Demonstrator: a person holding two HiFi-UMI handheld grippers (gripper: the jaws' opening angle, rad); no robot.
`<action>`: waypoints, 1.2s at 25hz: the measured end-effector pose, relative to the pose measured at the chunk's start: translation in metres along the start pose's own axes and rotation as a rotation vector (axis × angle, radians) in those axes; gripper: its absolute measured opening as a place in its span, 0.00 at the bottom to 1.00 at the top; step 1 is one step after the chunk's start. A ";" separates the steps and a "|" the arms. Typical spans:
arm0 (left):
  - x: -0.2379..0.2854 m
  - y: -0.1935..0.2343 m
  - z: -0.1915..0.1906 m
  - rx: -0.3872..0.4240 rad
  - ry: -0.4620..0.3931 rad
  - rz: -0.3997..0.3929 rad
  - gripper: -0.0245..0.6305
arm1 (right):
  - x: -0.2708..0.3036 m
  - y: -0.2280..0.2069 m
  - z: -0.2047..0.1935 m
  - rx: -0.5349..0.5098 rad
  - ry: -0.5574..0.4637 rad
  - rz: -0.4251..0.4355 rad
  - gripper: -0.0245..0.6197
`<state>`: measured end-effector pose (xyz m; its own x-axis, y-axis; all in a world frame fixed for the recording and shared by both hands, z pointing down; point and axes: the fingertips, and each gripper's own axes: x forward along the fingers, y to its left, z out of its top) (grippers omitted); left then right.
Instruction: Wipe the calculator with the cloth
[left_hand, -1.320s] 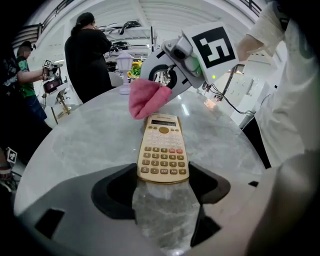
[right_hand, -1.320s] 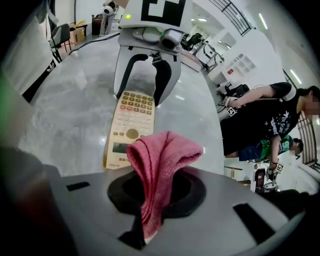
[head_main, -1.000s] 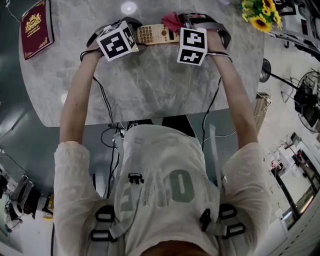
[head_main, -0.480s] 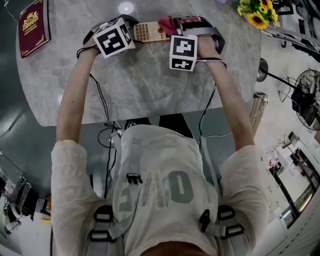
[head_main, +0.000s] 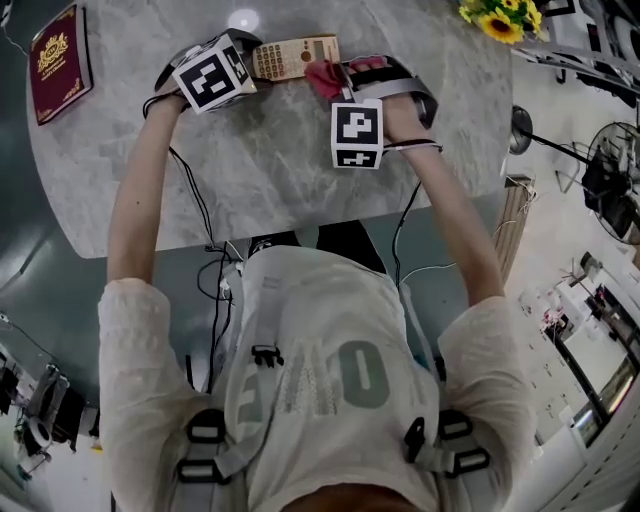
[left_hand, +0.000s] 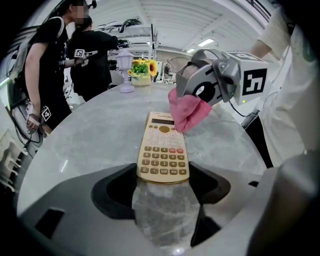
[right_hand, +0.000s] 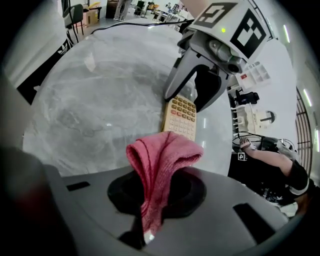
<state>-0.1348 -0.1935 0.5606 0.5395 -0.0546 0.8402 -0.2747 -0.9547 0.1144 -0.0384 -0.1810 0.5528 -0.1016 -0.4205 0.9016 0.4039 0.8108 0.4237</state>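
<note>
Marble table (head_main: 280, 170), booklet (head_main: 60, 62) and sunflowers (head_main: 497, 20) at edges, left claw (left_hand: 162, 176) gripping calculator (left_hand: 163, 147), right claw (right_hand: 157, 195) pinching cloth (right_hand: 160, 155)

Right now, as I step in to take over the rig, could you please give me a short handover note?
Left tongs: shut on the key end of the calculator, which lies flat on the marble table.
Right tongs: shut on the pink cloth. Its loose fold hangs at the calculator's display end; whether it touches is unclear.
Done: both things are gripped and the cloth is at the calculator.
Left: wipe the cloth across display and keys. How much is already wiped does not show.
</note>
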 end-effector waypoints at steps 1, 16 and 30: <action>0.000 0.000 0.000 0.000 0.001 0.000 0.55 | -0.001 0.002 0.001 0.002 -0.001 -0.001 0.12; 0.000 0.000 0.002 0.003 0.000 0.005 0.55 | -0.005 -0.013 0.002 0.017 -0.029 0.002 0.12; 0.001 0.001 0.001 0.006 -0.009 -0.001 0.55 | 0.031 -0.071 0.031 -0.091 0.007 -0.036 0.12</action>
<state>-0.1333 -0.1948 0.5613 0.5468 -0.0557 0.8354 -0.2694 -0.9564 0.1125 -0.0979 -0.2387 0.5533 -0.1116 -0.4519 0.8851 0.4811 0.7548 0.4460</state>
